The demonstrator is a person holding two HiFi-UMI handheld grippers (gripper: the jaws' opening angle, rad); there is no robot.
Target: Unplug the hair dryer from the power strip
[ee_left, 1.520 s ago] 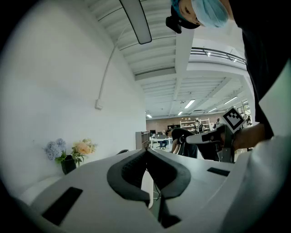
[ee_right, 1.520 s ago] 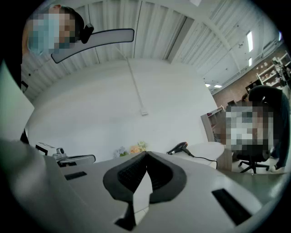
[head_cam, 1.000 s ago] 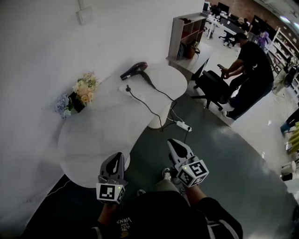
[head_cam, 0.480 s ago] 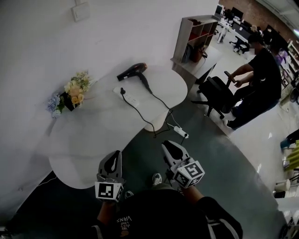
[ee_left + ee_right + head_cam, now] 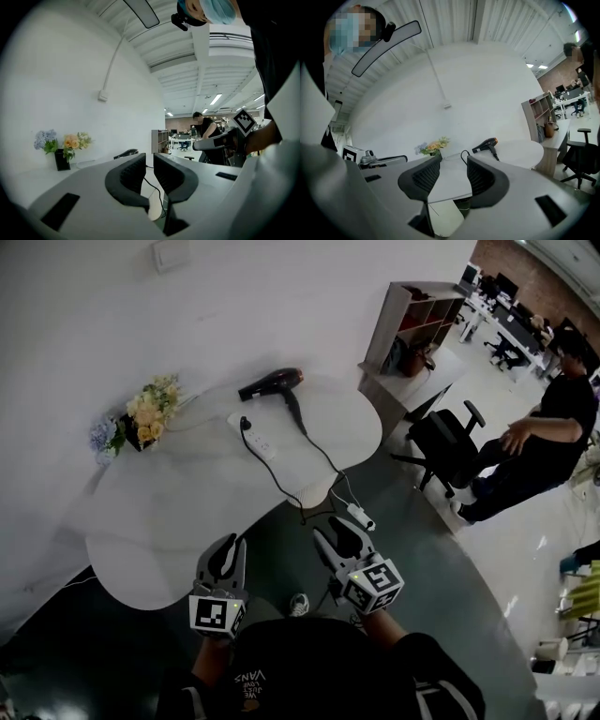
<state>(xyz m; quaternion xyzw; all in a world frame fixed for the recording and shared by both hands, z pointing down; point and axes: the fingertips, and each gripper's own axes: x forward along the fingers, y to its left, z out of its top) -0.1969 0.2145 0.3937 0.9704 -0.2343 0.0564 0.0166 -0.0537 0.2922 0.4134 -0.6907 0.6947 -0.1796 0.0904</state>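
A black hair dryer (image 5: 272,383) lies at the far side of the white table (image 5: 178,512). Its cord trails off the table edge. A black plug (image 5: 246,423) sits in the white power strip (image 5: 258,439) beside it. My left gripper (image 5: 228,554) hovers off the table's near edge, jaws just opening to a narrow slit with nothing between them. My right gripper (image 5: 339,535) is held over the floor, jaws opening wide and empty. The left gripper view (image 5: 149,161) shows the dryer (image 5: 125,153) far ahead. The right gripper view (image 5: 453,164) shows the dryer (image 5: 486,144) and the plug (image 5: 464,153).
A pot of flowers (image 5: 141,418) stands at the table's left by the wall. A white socket block (image 5: 358,517) lies on the floor below the table edge. To the right are a black office chair (image 5: 445,442), a person (image 5: 548,442) and a shelf unit (image 5: 412,320).
Both grippers have come closer to the table. The right jaws have spread apart and the left jaws show a thin gap. The person at the right has stepped away from the chair.
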